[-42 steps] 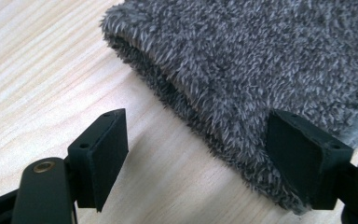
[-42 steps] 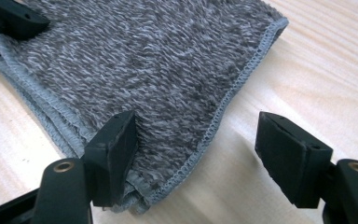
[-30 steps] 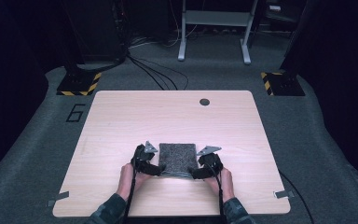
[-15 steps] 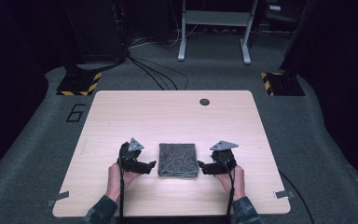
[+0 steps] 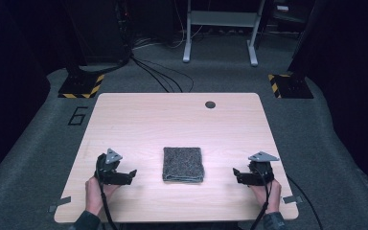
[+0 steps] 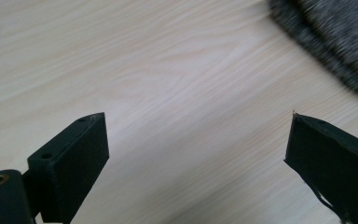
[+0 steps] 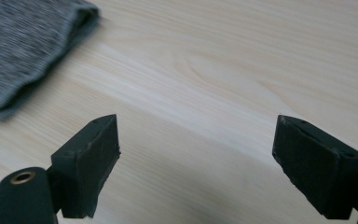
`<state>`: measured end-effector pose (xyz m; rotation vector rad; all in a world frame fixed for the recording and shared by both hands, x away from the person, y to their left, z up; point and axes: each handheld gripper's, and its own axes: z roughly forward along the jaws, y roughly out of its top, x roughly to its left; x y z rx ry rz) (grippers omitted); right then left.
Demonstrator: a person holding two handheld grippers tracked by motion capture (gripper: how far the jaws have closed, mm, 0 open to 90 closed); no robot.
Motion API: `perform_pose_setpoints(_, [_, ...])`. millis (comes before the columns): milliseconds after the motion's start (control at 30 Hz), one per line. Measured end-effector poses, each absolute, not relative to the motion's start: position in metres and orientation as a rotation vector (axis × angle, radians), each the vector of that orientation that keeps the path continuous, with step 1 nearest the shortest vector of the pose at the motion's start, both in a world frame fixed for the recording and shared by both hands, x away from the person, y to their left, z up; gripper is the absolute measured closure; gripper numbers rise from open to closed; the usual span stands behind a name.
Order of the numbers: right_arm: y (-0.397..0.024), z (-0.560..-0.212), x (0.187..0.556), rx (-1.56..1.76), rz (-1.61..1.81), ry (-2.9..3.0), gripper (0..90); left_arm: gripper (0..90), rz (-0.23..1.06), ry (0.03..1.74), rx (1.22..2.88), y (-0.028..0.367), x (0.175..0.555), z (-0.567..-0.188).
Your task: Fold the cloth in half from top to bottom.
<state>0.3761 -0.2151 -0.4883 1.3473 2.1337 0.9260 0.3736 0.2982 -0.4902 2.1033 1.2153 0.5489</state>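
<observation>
A folded grey cloth (image 5: pixel 183 164) lies flat on the wooden table (image 5: pixel 172 120), near its front middle. My left gripper (image 5: pixel 132 173) is to the left of the cloth, apart from it and pointing toward it. Its jaws have just been opening, and nothing is between them. My right gripper (image 5: pixel 236 173) is to the right of the cloth, also apart and open. In the left gripper view the jaws (image 6: pixel 196 154) stand wide over bare wood, with the cloth (image 6: pixel 335 37) at the upper right. In the right gripper view the gripper (image 7: pixel 196 158) is empty, the cloth (image 7: pixel 23 46) at the upper left.
A small dark round grommet (image 5: pixel 210 104) sits near the table's far edge. On the floor beyond are two hazard-striped bases (image 5: pixel 81 86) (image 5: pixel 290 86), cables (image 5: pixel 163 76) and a white frame (image 5: pixel 220 28). My hands are close to the table's front edge.
Both grippers have drawn away from the cloth's side edges, the left one to the left and the right one to the right. The cloth stays folded in place.
</observation>
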Motion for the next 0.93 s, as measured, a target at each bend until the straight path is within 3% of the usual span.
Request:
perform_pose_setpoints(333, [-0.271,-0.524,0.361,1.494,0.87,2.043,11.3,3.0,0.57,1.375,2.039,0.339,0.364,-0.525])
perform_pose_setpoints(933, [-0.275,-0.53,0.367,1.503,0.857,2.036,0.0,0.0,0.59,1.364,1.99,0.344,0.365,-0.532])
